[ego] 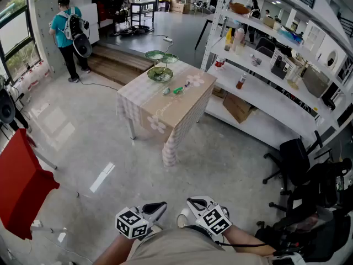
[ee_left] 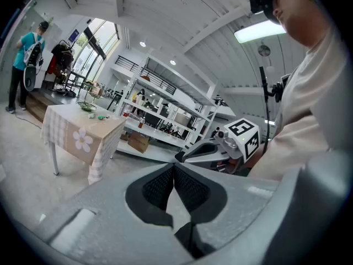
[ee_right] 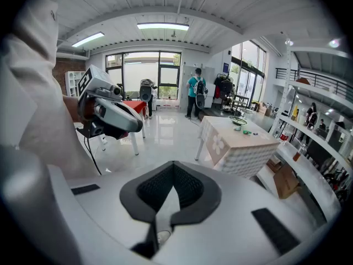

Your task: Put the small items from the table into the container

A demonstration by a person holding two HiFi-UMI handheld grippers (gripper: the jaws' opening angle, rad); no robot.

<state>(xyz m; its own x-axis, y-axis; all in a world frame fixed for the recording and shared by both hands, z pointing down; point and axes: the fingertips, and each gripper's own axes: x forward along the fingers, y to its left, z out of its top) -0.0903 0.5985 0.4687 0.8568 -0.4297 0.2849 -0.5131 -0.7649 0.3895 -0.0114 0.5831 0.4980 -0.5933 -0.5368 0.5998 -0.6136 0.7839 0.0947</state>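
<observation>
The small items (ego: pixel 172 90), a pale one and a green one, lie well apart from the person on the far table (ego: pixel 144 102). They sit toward its right edge, just near of the green tiered container (ego: pixel 160 66), which stands at the table's far corner. The tablecloth is checked on the left and tan on the right, with white flower prints on the top and down the near side. No wording shows on it.

To the right, white shelving (ego: pixel 265 95) runs close beside the table's right edge, leaving a narrow gap. The labels on its bottles are too small to read. A cardboard box (ego: pixel 238 107) sits on the lowest shelf. Far left of the table is a wooden step (ego: pixel 118 65), where a person in a teal shirt (ego: pixel 66 29) stands.

Wide, pale, glossy floor (ego: pixel 110 148) lies open between the table and the near edge. A red object (ego: pixel 19 184) stands at near left and a black office chair (ego: pixel 292 158) at near right.

At the near edge, the left gripper (ee_left: pixel 174 167) and the right gripper (ee_right: pixel 172 164) are side by side. Each has its jaw tips closed together on nothing. Their marker cubes (ego: pixel 131 223) carry black-and-white square patterns.
</observation>
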